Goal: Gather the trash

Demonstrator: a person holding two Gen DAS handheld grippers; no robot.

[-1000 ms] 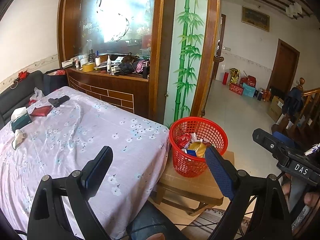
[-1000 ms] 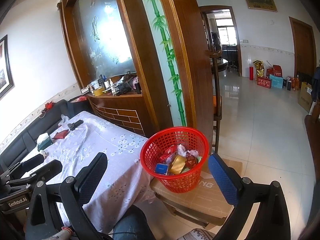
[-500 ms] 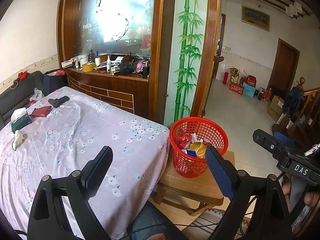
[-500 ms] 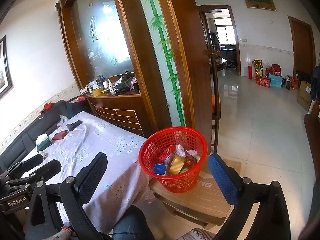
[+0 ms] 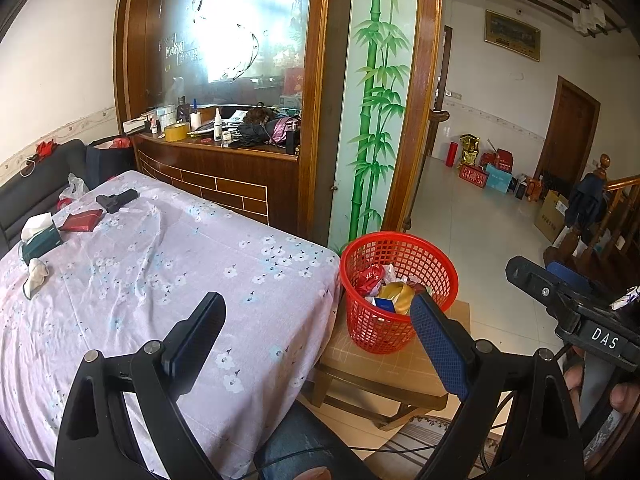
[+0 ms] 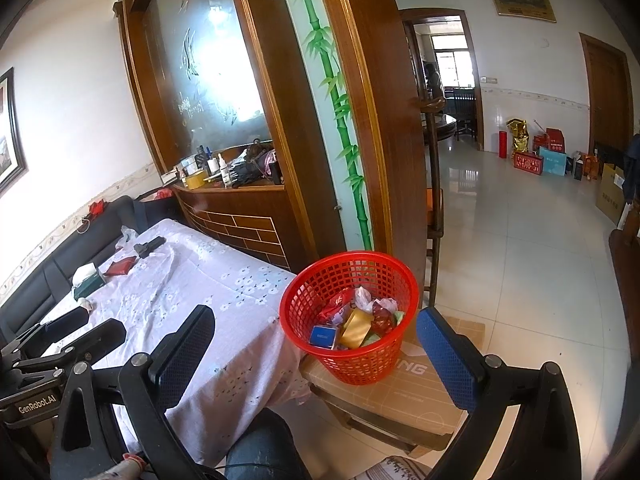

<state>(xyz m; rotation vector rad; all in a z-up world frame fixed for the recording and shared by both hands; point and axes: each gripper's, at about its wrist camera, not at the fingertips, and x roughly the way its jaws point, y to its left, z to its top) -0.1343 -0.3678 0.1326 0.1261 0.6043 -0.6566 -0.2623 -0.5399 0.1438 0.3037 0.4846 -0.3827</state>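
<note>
Both hand-held grippers spread wide and empty, above the near edge of the table.

The left gripper (image 5: 316, 328) and the right gripper (image 6: 316, 344) hold nothing — their blue pads are far apart. Just beyond them the red plastic mesh basket (image 6: 316, 304) stands on a cardboard-covered wooden stool (image 6: 420, 388), touching the table's floral purple cloth (image 5: 160, 264). The trash — red wrappers, a gold roll, a blue box (image 6: 323, 336) — lies inside the basket.

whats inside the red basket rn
The red basket holds a gold packet, a blue box, red wrappers and white crumpled paper. Anything beneath that pile is covered.
</note>
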